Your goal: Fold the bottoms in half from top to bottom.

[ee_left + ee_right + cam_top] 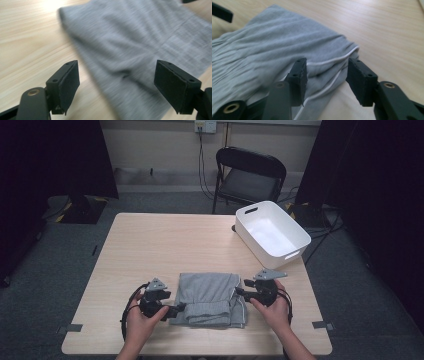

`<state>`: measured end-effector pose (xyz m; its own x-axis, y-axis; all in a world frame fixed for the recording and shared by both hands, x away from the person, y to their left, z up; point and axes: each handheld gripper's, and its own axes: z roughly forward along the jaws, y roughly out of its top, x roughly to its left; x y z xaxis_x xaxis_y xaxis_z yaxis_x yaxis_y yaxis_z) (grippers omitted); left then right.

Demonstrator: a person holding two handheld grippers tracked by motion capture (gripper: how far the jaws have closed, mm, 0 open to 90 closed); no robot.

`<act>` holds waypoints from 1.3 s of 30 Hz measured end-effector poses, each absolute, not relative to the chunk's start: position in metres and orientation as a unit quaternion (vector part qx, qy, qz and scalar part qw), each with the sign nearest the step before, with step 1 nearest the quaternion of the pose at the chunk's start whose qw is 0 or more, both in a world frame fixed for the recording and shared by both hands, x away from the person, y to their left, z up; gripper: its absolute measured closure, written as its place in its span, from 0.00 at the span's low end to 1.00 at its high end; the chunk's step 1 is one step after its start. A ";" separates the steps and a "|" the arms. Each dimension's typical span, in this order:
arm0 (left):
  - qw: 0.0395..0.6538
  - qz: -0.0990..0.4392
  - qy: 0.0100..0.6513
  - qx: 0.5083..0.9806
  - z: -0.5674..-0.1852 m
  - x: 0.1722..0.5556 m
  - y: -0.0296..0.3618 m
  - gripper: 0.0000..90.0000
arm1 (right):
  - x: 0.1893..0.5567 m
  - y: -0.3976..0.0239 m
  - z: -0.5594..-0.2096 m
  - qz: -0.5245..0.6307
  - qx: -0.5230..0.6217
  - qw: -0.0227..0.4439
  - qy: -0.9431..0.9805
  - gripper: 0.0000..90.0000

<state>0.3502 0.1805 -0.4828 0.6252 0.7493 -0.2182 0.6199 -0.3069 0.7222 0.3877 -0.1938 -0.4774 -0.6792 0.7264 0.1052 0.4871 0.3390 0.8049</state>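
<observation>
Folded grey cloth [210, 299] lies flat on the worktop [150, 245], near the front edge, between the two hands. Left gripper [179, 309] sits at the cloth's left edge, low and near the front corner; in the left gripper view its fingers [66, 85] stand wide apart with the cloth below and between them, nothing pinched. Right gripper [239, 292] is at the cloth's right edge; in the right gripper view its fingers [298, 75] are apart too, straddling the folded edge with the white piping [332, 60], pads not pressing on it. White bin [272, 232] stands at the far right corner of the worktop, well apart from the cloth, empty as far as I can see. Black folding chair [250, 170] behind the table. Likely step: taking hold of both sides to lift or refold. Risks: right fingers may close on the top layer only, so the fold opens when lifted; left fingers look a bit in from the edge, so closing could bunch the fabric or push it along the worktop instead of gripping. Uneven pull between hands would skew the stack. Cloth sits near the front edge, so a drag toward the person could slide it off.
</observation>
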 end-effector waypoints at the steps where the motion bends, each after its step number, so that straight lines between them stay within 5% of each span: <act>1: 0.401 0.083 0.432 0.804 -0.486 0.350 0.186 0.23 | 0.379 -0.196 -0.481 0.438 0.369 0.130 0.809 0.63; 6: 0.391 0.097 0.426 0.810 -0.492 0.351 0.188 0.25 | 0.368 -0.195 -0.489 0.418 0.363 0.133 0.822 0.73; 10: 0.389 0.110 0.411 0.817 -0.495 0.354 0.188 0.42 | 0.362 -0.192 -0.496 0.402 0.357 0.125 0.834 0.77; 18: 0.369 0.106 0.416 0.824 -0.496 0.360 0.182 0.54 | 0.355 -0.189 -0.504 0.396 0.358 0.128 0.836 0.83; 19: 0.363 0.096 0.418 0.827 -0.494 0.359 0.179 0.68 | 0.354 -0.189 -0.504 0.395 0.362 0.128 0.834 0.84; 22: 0.360 0.087 0.413 0.832 -0.494 0.358 0.177 0.75 | 0.353 -0.189 -0.504 0.394 0.362 0.129 0.835 0.85; 23: 0.361 0.078 0.414 0.832 -0.494 0.357 0.176 0.90 | 0.352 -0.189 -0.504 0.395 0.360 0.129 0.835 0.85; 27: 0.356 0.068 0.403 0.840 -0.493 0.352 0.178 0.98 | 0.351 -0.190 -0.504 0.398 0.363 0.123 0.834 0.86; 39: 0.359 0.044 0.391 0.846 -0.492 0.326 0.177 0.99 | 0.333 -0.198 -0.503 0.397 0.348 0.109 0.842 0.85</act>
<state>0.3265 0.1773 -0.4924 0.6903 0.6937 -0.2056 0.6300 -0.4366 0.6423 0.3325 -0.1984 -0.5028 -0.7334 0.6735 0.0921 0.5000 0.4427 0.7444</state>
